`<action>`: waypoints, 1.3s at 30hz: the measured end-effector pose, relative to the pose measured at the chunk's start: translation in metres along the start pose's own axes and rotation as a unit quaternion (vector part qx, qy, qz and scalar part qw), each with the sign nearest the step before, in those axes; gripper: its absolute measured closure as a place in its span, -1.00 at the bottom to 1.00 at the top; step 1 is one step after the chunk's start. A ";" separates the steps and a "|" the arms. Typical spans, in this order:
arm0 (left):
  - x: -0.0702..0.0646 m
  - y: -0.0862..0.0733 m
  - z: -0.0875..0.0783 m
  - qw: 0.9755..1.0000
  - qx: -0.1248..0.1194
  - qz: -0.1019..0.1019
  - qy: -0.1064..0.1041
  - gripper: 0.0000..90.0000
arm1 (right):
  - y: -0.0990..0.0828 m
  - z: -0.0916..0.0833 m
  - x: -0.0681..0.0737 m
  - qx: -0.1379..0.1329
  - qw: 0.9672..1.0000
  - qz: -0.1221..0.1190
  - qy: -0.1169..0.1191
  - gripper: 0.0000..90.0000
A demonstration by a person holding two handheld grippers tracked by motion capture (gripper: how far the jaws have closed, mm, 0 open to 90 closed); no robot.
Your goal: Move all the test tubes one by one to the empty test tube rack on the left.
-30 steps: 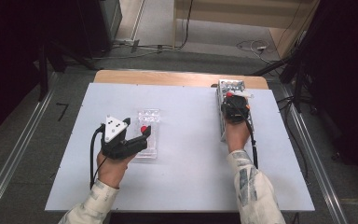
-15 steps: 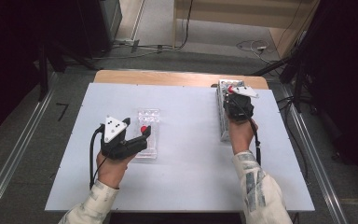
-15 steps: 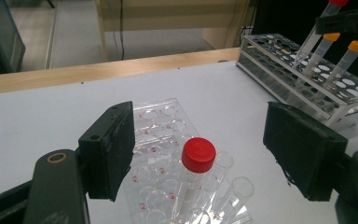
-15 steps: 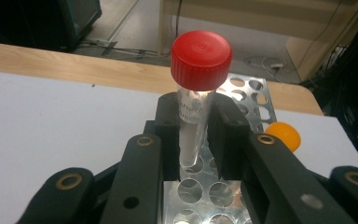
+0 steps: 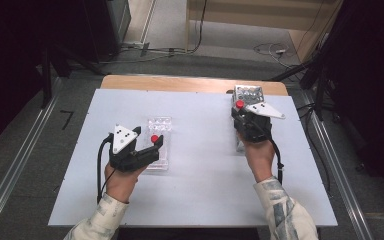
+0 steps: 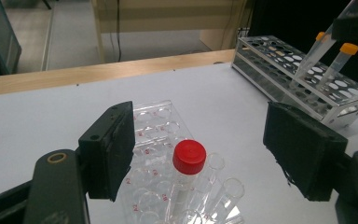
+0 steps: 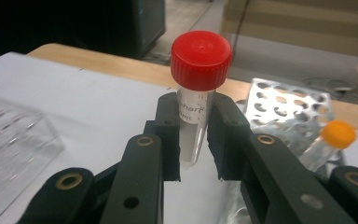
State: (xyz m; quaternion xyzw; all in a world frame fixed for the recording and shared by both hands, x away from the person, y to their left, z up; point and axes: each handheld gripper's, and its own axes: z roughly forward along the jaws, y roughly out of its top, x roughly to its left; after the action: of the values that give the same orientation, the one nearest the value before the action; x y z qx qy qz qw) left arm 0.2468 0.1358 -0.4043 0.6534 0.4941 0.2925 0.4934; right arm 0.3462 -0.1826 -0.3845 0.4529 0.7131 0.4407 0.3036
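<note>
Two racks: on your white table (image 5: 200, 150), wood edge behind
Floor: grey
Left tool (image 5: 147, 145): open
Right tool (image 7: 193, 135): gripping red-capped tube (image 7: 196, 88)

A white table (image 5: 200, 200) stands on a grey carpet floor (image 5: 25, 165), with a wooden strip (image 5: 180, 83) along its far edge. 2 metal rails (image 5: 10, 185) run along the floor, 1 on each side of the table. Behind it, a dark cabinet (image 5: 105, 25) stands at the left and pale wooden furniture (image 5: 260, 15) at the right, with cables (image 5: 270, 50) lying on the floor between. Black curtains (image 5: 370, 75) hang at both sides. The light is even and soft.
</note>
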 end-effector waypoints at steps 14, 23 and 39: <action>-0.010 0.001 -0.001 1.000 0.011 0.008 -0.020 -0.51 | -0.035 -0.012 0.033 0.035 0.993 -0.059 0.091 0.61; -0.028 0.004 -0.005 0.998 0.018 0.028 -0.051 -0.59 | -0.049 -0.022 0.053 0.057 0.984 -0.084 0.146 0.61; -0.062 -0.002 -0.001 0.991 0.049 0.066 -0.109 -0.48 | -0.061 -0.029 0.093 0.072 0.966 -0.130 0.212 0.61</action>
State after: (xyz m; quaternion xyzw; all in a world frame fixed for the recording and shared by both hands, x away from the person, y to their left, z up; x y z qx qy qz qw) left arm 0.2246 0.0784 -0.3996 0.7359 0.4069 0.2268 0.4914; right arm 0.2608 -0.1200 -0.4304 0.2733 0.8435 0.4312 0.1670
